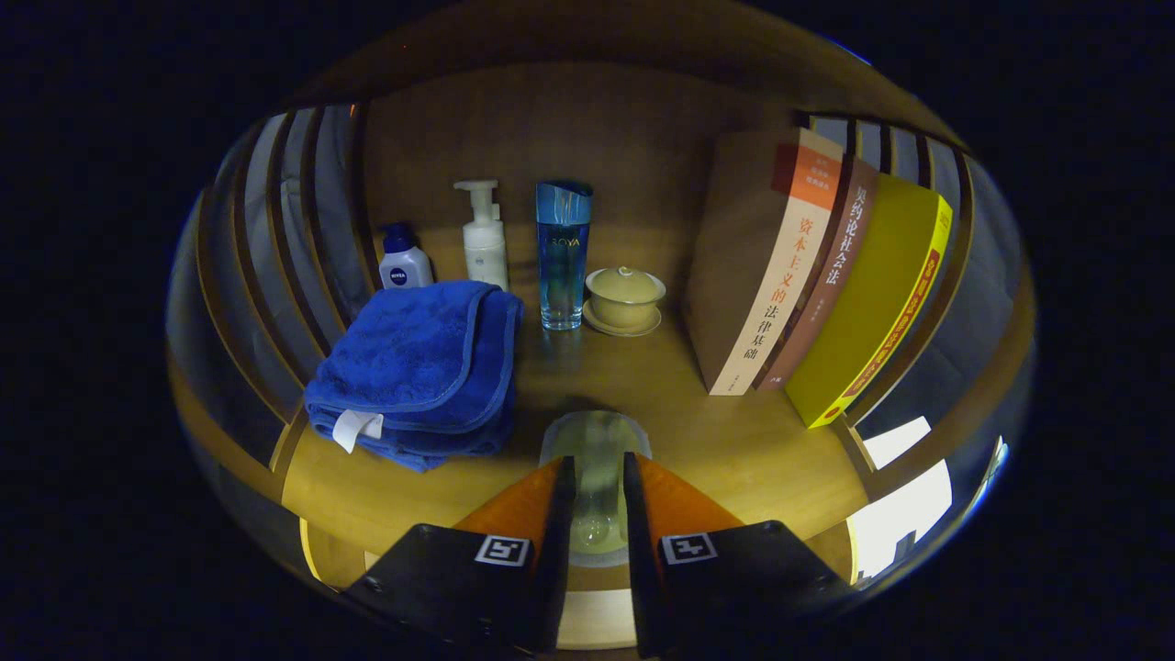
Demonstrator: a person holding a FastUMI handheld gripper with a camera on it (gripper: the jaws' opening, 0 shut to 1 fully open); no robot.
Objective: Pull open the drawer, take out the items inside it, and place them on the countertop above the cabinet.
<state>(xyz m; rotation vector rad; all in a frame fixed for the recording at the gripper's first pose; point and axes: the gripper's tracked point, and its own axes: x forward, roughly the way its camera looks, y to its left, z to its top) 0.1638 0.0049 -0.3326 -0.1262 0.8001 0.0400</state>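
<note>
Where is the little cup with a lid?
The lidded cup sits on the countertop, between the blue glass bottle and the books, beyond the gripper.

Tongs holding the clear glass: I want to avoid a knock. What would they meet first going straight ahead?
Probably the tall blue bottle, beyond the tongs and clear glass; depth is unclear.

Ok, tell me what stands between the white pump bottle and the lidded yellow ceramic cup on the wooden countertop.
In the gripper view, a tall blue glass bottle stands between the white pump bottle and the lidded yellow ceramic cup.
</note>
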